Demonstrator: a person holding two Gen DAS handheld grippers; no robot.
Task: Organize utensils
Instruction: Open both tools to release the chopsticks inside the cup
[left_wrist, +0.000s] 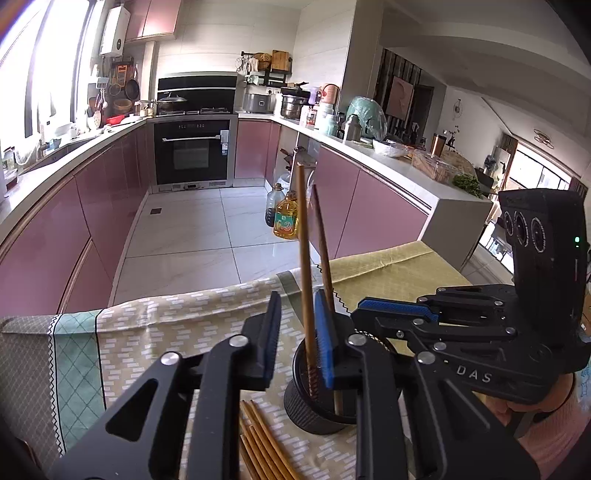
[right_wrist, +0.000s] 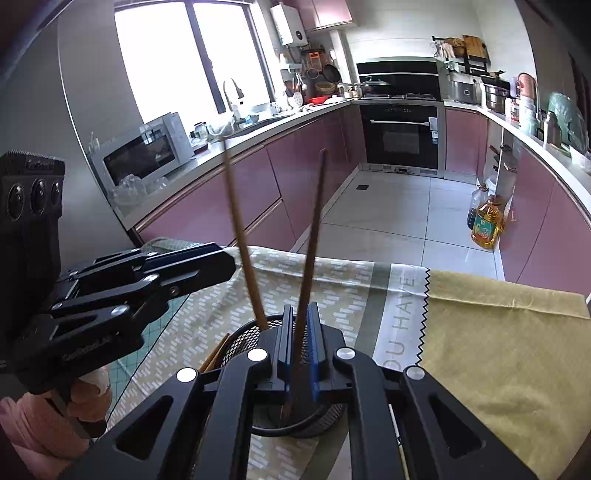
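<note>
My right gripper (right_wrist: 298, 343) has its jaws drawn narrow around one brown chopstick (right_wrist: 313, 236), pinching it low on the shaft while its lower end sits inside the black mesh cup (right_wrist: 243, 338). That stick leans a little to the right as it rises above my fingers. A second chopstick (right_wrist: 242, 236) stands in the same cup, loose, tilted the other way toward the left, so the two spread apart in a V.

My left gripper (left_wrist: 297, 332) hangs over the near rim of the cup (left_wrist: 306, 410) with its jaws wide and nothing between the pads; from this side the lighter chopstick (left_wrist: 304, 258) rises through the gap without touching either finger, as far as I can tell. The darker chopstick (left_wrist: 322, 243) stands just behind my right-hand blue pad (left_wrist: 325, 347). From the left camera my right gripper (left_wrist: 391, 308) reaches in from the right, level with the cup's mouth.

A bundle of chopsticks (left_wrist: 262, 439) lies flat on the patterned tablecloth (left_wrist: 166, 332), just beside the cup on its left. A plain yellow-green cloth (right_wrist: 498, 350) overlaps the patterned one on the right side of the table. Beyond the table edge is a tiled floor, pink cabinets and a bottle of cooking oil (left_wrist: 285, 218) standing by the counter
</note>
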